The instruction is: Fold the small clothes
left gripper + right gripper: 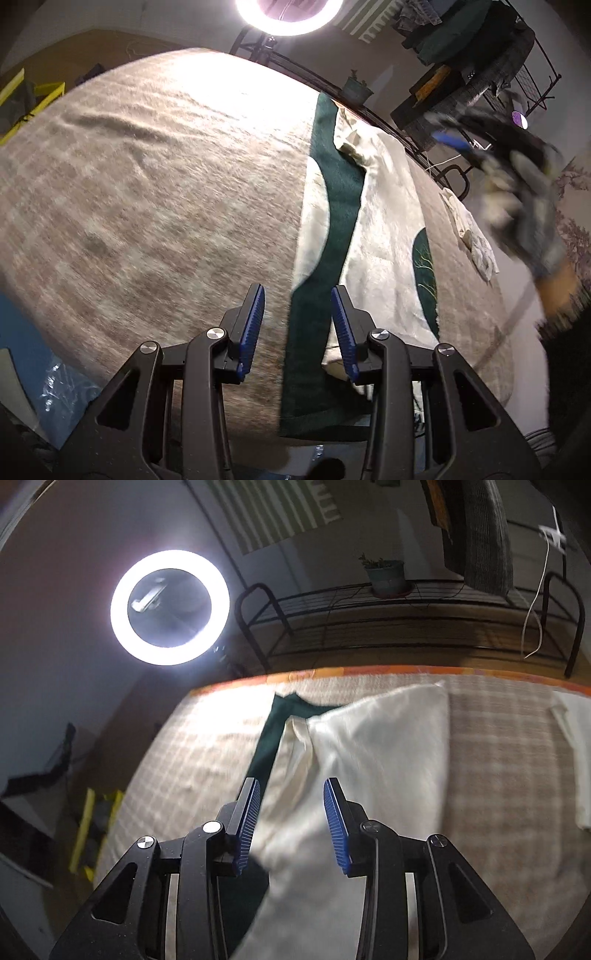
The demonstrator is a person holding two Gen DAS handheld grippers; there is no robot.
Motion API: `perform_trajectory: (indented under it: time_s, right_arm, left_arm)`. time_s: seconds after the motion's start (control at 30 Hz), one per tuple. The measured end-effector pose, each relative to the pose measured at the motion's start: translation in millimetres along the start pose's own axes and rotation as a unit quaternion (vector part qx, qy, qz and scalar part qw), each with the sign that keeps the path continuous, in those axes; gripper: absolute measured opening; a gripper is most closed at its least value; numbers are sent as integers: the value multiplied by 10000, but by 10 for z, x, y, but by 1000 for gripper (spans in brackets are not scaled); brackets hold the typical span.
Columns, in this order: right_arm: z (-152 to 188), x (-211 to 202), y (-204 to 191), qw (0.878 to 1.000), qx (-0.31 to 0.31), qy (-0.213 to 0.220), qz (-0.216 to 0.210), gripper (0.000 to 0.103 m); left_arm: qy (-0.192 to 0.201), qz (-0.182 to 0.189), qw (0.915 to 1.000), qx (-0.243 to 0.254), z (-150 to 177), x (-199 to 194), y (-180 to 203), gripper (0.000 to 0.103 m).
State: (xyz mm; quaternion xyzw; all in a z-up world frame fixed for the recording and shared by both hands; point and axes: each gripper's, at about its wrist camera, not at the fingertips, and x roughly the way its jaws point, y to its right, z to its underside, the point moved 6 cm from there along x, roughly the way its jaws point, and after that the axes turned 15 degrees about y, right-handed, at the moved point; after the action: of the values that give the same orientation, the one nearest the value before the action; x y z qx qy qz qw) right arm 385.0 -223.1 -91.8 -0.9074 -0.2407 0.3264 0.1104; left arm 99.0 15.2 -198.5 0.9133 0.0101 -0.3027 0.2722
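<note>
A cream and dark green garment (380, 229) lies spread on the checked beige blanket (147, 184). My left gripper (298, 325) is open just above its near green edge, holding nothing. The right gripper (498, 155) shows blurred in the air at the right of the left wrist view. In the right wrist view the same garment (376, 746) lies below my open, empty right gripper (291, 823), over its cream part. A second small cream cloth (469, 229) lies at the blanket's right side, and also shows in the right wrist view (576, 746).
A lit ring light (170, 607) stands beyond the bed. A black metal rack (406, 624) with a potted plant (384, 576) runs along the far edge. Clothes hang on a rack (461, 33) at the upper right. A yellow frame (26, 99) stands at the left.
</note>
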Motion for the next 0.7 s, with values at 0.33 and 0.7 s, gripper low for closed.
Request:
perform_trajectory:
  time_s: [0.33,0.7]
  right_arm:
    - [1773,-1439,-84,9897,-418,-1178,700,35]
    - [2897,-1903,-282,9898,123,-1262,653,35]
  left_arm:
    - [-508,167,9985,-138,108,-43,-276,38]
    - [-827,501,9944,429,509,-235,1,38]
